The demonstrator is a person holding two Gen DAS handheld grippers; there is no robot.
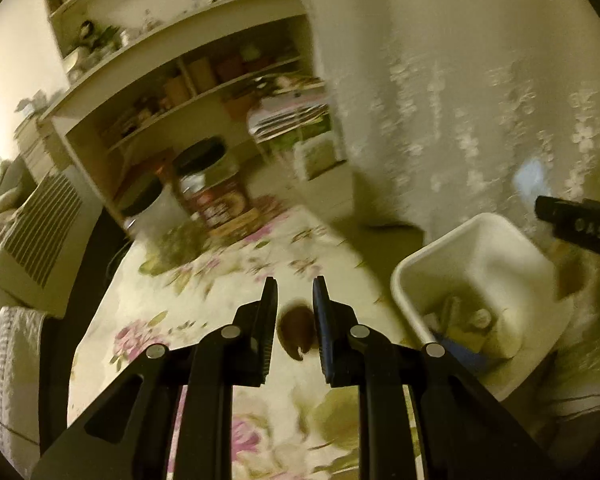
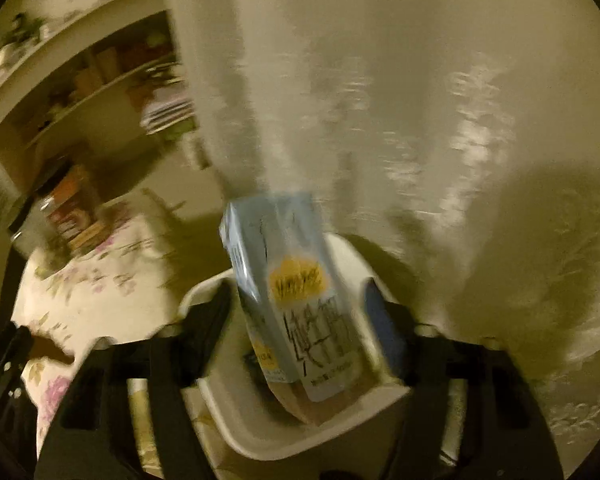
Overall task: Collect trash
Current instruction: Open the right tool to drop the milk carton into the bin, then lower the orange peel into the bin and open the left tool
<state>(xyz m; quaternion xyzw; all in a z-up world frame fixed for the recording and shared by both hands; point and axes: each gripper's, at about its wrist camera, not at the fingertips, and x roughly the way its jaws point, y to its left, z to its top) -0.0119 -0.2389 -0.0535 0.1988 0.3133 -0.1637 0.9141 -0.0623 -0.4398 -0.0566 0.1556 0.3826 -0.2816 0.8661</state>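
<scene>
The right gripper (image 2: 300, 340) stands spread wide directly above the white bin (image 2: 260, 440). A pale blue carton (image 2: 292, 300) sits between its fingers, long axis roughly in line with them, lower end already inside the bin; the pads look clear of its sides, though blur makes this uncertain. The left gripper (image 1: 294, 320) is narrowed around a small brown scrap (image 1: 296, 334); whether the pads actually press on it I cannot tell. That scrap lies just ahead between the fingertips, over the floral tablecloth (image 1: 220, 280), with the bin to that gripper's right and near. Judged from this, the left hand must swing right.
</scene>
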